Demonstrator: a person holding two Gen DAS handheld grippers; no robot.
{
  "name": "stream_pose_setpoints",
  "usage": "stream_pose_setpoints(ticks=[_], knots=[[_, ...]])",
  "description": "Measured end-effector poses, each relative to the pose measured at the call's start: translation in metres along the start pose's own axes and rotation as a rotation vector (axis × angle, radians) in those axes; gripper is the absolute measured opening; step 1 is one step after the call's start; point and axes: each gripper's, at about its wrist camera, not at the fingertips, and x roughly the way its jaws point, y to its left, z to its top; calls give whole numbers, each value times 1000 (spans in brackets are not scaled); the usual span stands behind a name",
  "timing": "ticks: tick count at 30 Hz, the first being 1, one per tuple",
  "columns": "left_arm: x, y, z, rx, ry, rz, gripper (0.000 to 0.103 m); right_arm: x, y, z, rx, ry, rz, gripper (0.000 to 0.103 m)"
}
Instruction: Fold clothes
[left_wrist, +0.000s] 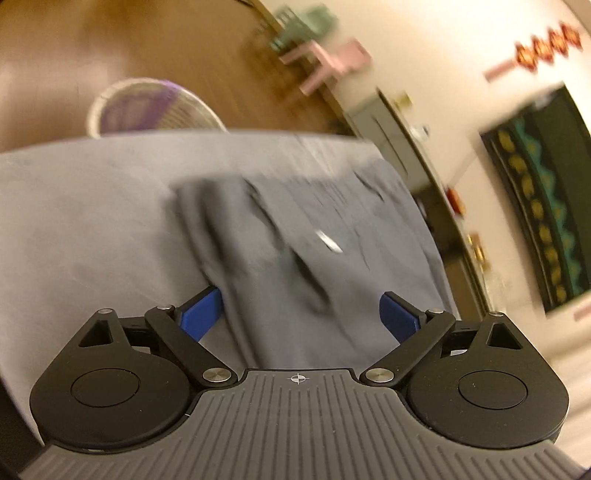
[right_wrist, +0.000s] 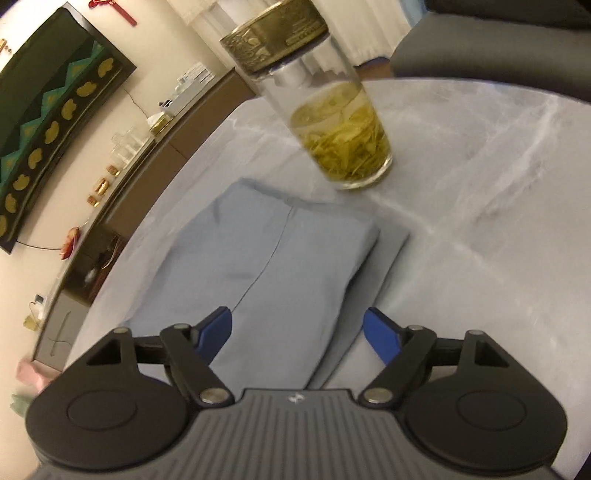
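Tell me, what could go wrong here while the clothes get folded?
The glass bottle of tea stands on the table right by the far edge of the folded cloth; a tug on the fabric or a sweep of the right gripper might tip it. In the left view the cloth lies close to the table's edge, so it could slide off. Both grippers' jaws are open, holding nothing.

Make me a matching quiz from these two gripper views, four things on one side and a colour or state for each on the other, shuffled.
Things:
1. folded garment
2. glass tea bottle
3. right gripper
4. small chair

States:
A. pink
B. open, holding nothing
C. grey-blue, lying flat on the table
D. upright, leaves at the bottom

Pairs: 1-C, 2-D, 3-B, 4-A
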Motion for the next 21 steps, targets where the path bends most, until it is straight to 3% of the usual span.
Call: stream_pose_setpoints(ticks=[3,6,8,11,13,14,21], knots=[[2,0,0,-2,5,-9,80,3,11,-4,-92,71,59,81],[-1,10,2,-45,4,-38,80,-2,4,1,-41,4,-5,76],[1,5,3,-17,16,-33,83,0,5,0,-49,6,-4,77],[9,-10,2,40,31,7,83,7,0,5,1,88,127,77],[11,-9,3,31,22,7,83,4,-18,11,104,84,152,68],[11,-7,3,23,17,-1,82,2,-26,14,132,77,144,62],[13,-8,-3,86,1,0,84,-7,-21,17,46,-6,-24,64]])
